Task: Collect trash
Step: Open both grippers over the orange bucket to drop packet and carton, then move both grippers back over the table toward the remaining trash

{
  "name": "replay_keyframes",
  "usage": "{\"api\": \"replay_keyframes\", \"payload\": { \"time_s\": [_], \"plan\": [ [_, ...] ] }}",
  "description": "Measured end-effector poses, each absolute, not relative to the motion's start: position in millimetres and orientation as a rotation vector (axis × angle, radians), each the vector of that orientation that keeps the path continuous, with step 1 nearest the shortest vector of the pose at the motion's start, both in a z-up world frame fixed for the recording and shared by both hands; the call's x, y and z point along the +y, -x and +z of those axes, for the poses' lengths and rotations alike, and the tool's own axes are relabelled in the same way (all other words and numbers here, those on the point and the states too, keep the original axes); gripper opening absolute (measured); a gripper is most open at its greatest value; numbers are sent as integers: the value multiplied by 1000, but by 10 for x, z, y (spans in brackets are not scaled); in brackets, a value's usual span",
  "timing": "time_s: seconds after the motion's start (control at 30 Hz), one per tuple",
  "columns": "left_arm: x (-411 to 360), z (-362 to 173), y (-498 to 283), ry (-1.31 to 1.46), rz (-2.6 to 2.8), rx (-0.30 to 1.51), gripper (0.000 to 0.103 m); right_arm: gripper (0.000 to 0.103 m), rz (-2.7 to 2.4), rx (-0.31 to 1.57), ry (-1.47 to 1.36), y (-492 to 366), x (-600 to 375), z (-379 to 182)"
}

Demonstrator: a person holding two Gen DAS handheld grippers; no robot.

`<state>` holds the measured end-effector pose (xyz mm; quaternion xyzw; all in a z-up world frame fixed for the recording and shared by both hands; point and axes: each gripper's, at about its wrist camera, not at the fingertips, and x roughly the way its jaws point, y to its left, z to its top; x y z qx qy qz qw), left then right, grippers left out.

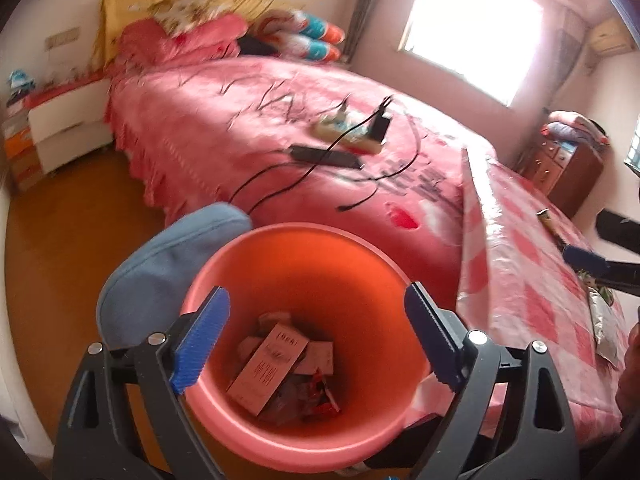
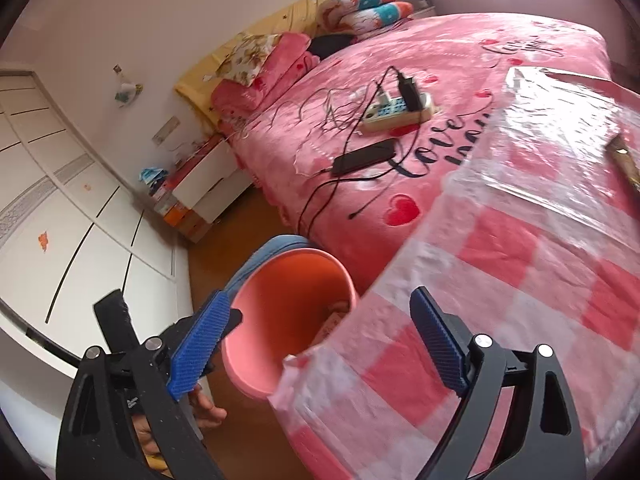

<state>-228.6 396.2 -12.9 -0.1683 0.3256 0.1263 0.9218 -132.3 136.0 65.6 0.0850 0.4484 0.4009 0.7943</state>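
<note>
Left gripper, seen from its own wrist camera, hangs over a pink bin with its blue pads spread wide and nothing between them. Inside the bin lie a pale carton and some smaller wrappers. A blue cushion sits just left of the bin. Beyond is a bed with a power strip and cables on it. To the right, a checked plastic sheet covers a surface, and near its far right edge a small piece of litter shows, too blurred to identify.

From the right wrist camera, the right gripper also stands wide apart and empty, poised above the near edge of the checked sheet, with the bin just to its left. A brownish object lies on the sheet at the far right, probably more trash.

To do the step well, the empty right gripper should reach along the sheet to that litter, close on it alone without pinching the plastic, then carry it fully over the bin's mouth before opening.
</note>
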Motion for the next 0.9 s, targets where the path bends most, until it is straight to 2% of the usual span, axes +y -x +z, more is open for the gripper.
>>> {"api": "replay_keyframes", "payload": {
  "time_s": [0.17,0.37,0.9],
  "plan": [
    [3807,-63,2255,333,218,643,90,91,828,921,-153,1434,1177,642],
    [3606,-24,2136,286,266,710,90,91,783,863,-127,1507,973,652],
    [3135,59,1988,270,156,749,90,95,706,788,-150,1474,443,709]
  ]
}}
